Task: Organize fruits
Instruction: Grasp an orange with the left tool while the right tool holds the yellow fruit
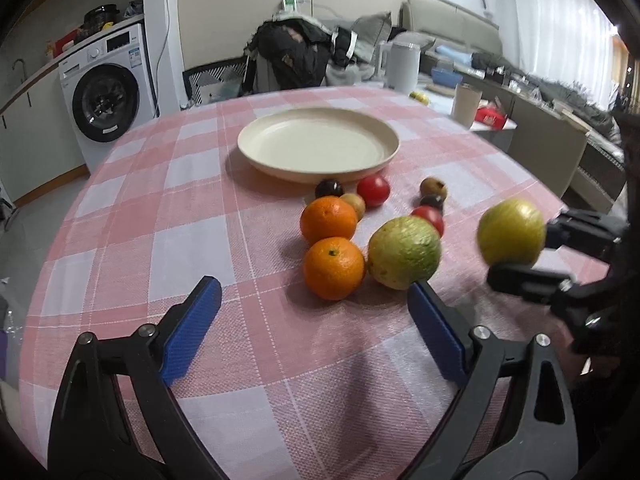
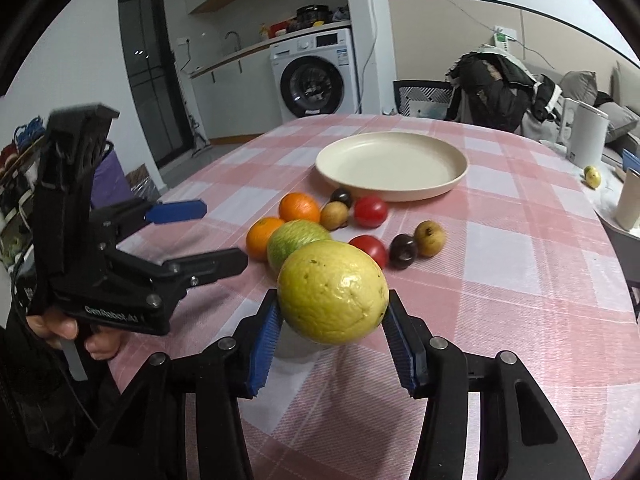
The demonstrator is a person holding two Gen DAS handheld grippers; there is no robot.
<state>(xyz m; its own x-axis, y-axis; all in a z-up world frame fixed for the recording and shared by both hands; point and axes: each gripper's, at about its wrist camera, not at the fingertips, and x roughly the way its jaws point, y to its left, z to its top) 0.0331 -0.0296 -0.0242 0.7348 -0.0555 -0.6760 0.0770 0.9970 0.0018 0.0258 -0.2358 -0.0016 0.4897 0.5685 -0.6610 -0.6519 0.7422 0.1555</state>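
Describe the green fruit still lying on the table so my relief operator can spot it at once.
Start at the cream plate on the pink checked tablecloth and come toward the camera through the cluster of fruit. At its near edge, right of the two oranges, lies the green guava. It is the largest fruit on the cloth and the only green one; its yellower twin is held in the right tool.
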